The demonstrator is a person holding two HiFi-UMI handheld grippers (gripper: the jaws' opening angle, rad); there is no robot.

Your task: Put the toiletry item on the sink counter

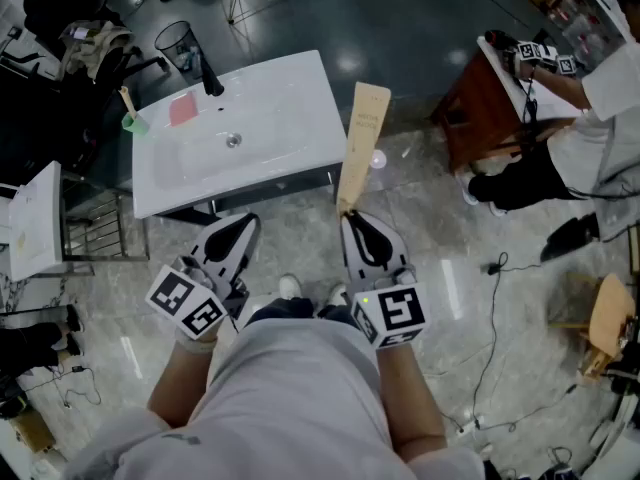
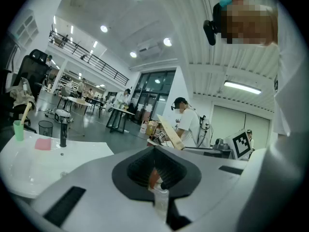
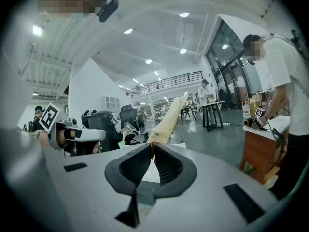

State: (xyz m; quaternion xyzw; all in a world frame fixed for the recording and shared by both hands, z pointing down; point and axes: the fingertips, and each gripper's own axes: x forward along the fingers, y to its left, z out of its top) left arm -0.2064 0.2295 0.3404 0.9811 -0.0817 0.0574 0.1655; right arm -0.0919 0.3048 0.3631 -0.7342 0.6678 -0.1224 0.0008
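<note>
A long flat tan toiletry box sticks up and forward from my right gripper, whose jaws pinch its near end. In the right gripper view the box rises from the closed tips of that gripper. The box hangs over the floor just off the front right corner of the white sink counter. My left gripper is held beside it at the counter's front edge, jaws together, with nothing seen in them. From the left gripper view the box shows to the right.
On the counter stand a black faucet, a pink bar and a green cup with a brush. A wire wastebasket sits behind. A person works at a wooden table to the right. Cables lie on the floor.
</note>
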